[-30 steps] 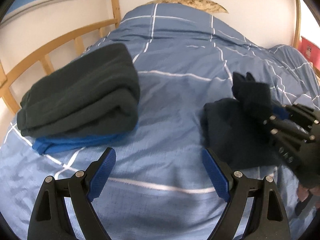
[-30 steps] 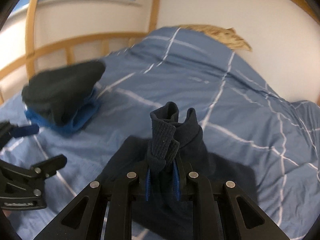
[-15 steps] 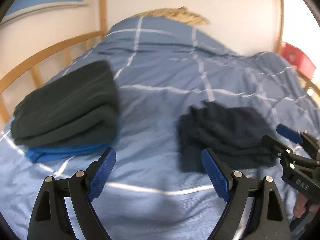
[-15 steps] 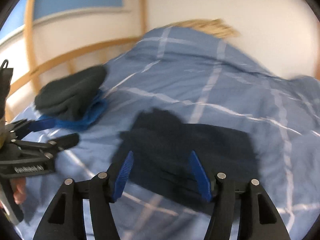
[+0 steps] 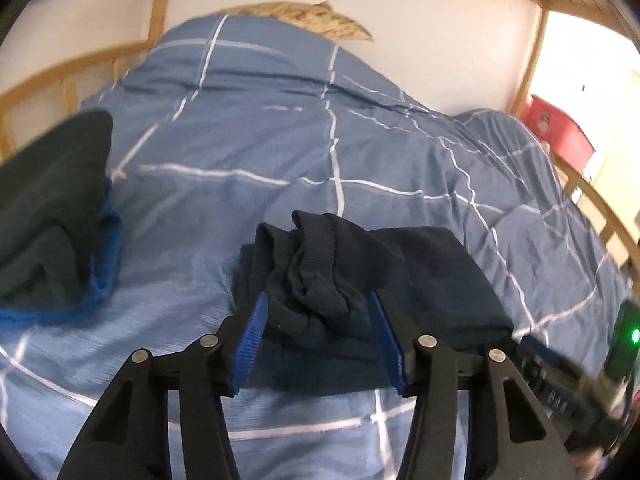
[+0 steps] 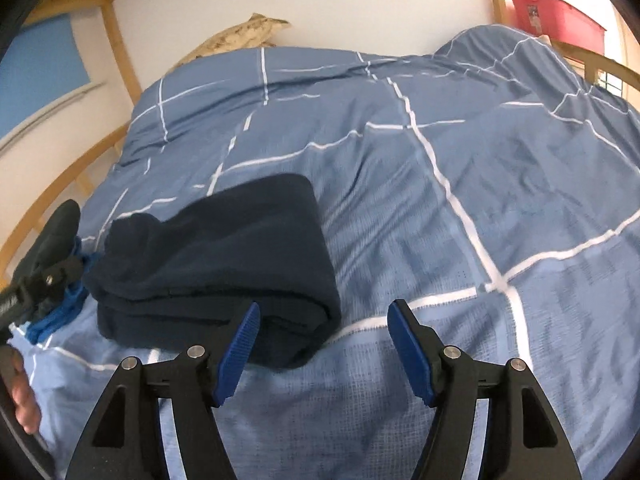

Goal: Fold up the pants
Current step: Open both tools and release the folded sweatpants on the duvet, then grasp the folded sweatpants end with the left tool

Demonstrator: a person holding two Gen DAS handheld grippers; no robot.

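Note:
The dark navy pants (image 5: pixel 420 280) lie folded in a thick bundle on the blue checked duvet (image 5: pixel 280 140). My left gripper (image 5: pixel 320 340) is open, its blue pads either side of the bunched cuff end (image 5: pixel 316 280) of the bundle. In the right wrist view the same pants (image 6: pixel 224 264) lie at left. My right gripper (image 6: pixel 324 344) is open and empty just above the duvet (image 6: pixel 440 160), its left pad at the bundle's near right corner.
A folded dark green garment (image 5: pixel 48 208) on a bright blue one (image 5: pixel 104 256) lies at the left. Wooden bed rails (image 5: pixel 60 76) run along the left side and another rail (image 6: pixel 608 64) at the right. A red box (image 6: pixel 556 12) stands beyond the bed.
My right gripper let go of the pants' cuff, opened and drew back to the bundle's right. My left gripper moved right and forward, and its pads now flank the bunched end.

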